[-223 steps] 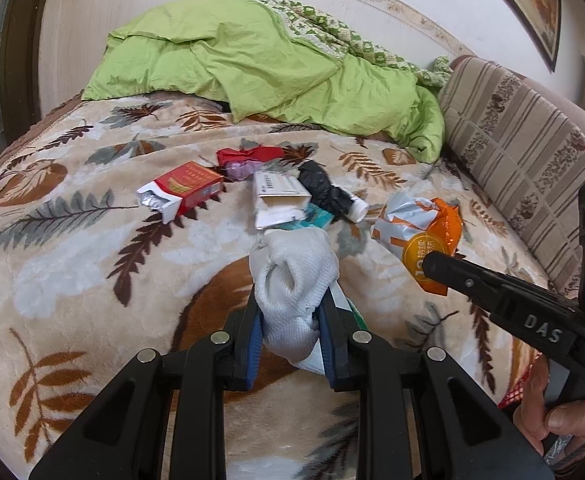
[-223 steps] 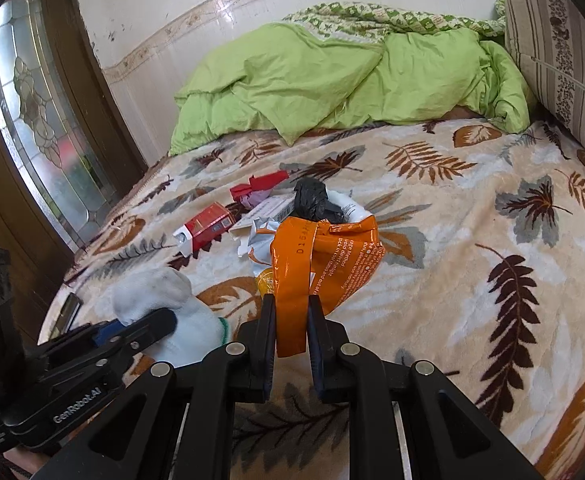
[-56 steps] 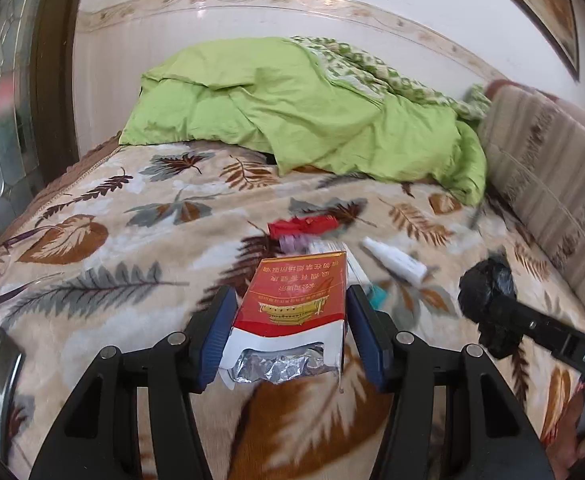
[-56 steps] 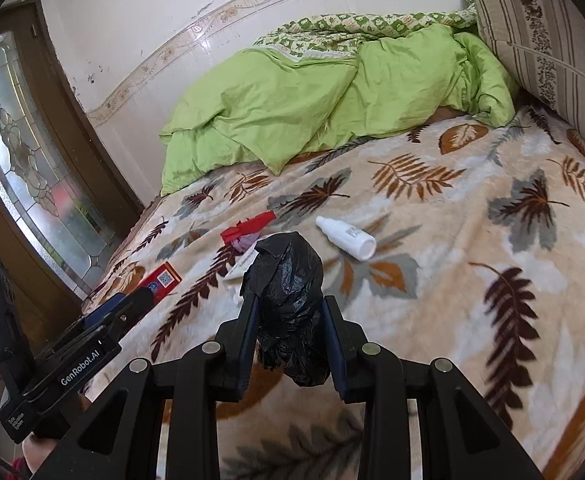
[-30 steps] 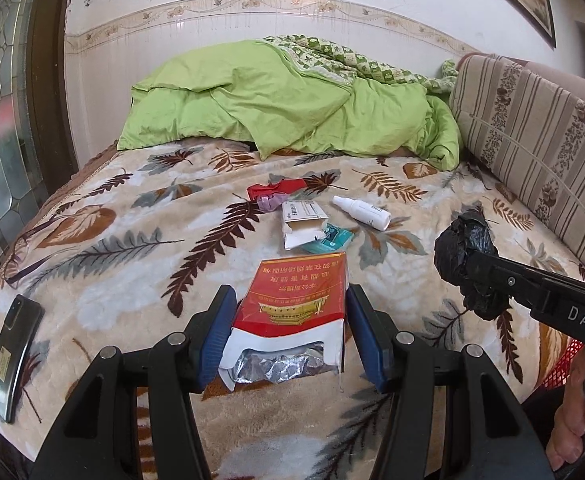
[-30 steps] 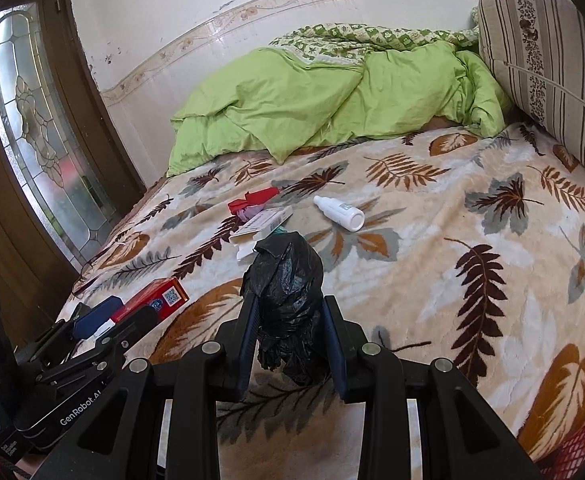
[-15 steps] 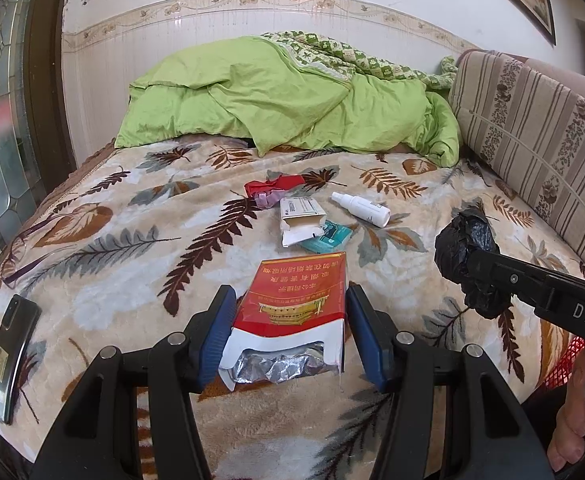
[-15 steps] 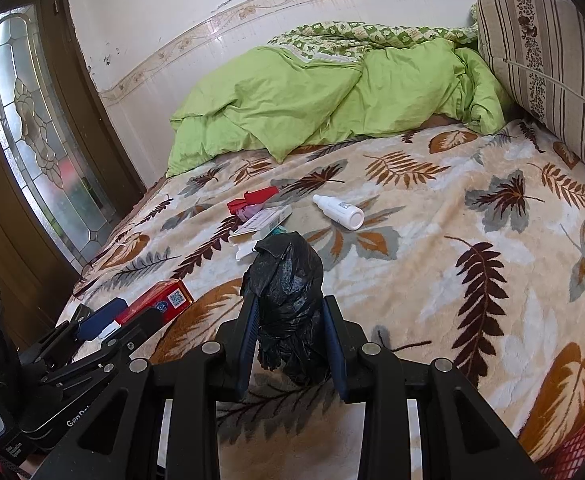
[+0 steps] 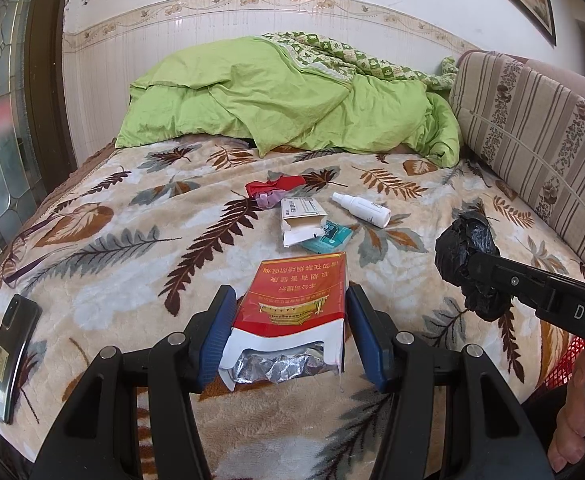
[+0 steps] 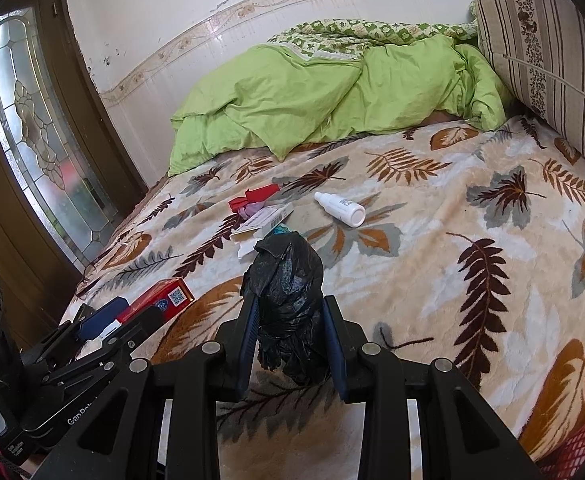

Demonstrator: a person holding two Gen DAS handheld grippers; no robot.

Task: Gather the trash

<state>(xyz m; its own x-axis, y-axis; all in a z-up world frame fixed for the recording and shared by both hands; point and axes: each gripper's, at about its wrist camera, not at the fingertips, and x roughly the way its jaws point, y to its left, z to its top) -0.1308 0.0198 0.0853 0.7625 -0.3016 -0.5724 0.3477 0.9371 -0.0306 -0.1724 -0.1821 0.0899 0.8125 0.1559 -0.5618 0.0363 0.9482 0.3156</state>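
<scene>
My left gripper is shut on a red and white cigarette pack, held above the near part of the bed; the pack also shows in the right wrist view. My right gripper is shut on a crumpled black plastic bag, also seen in the left wrist view. On the leaf-print blanket lie a white spray bottle, an open white carton, a teal packet and a red wrapper.
A dark phone lies at the blanket's near left edge. A green duvet is piled at the far end. A striped cushion lines the right side. A red mesh basket shows at the lower right. A glazed door stands to the left.
Since 7.4 s ago the left gripper holds the cigarette pack instead of a white sock, the right the black bag instead of an orange wrapper. Both grippers have drawn back toward the bed's near edge.
</scene>
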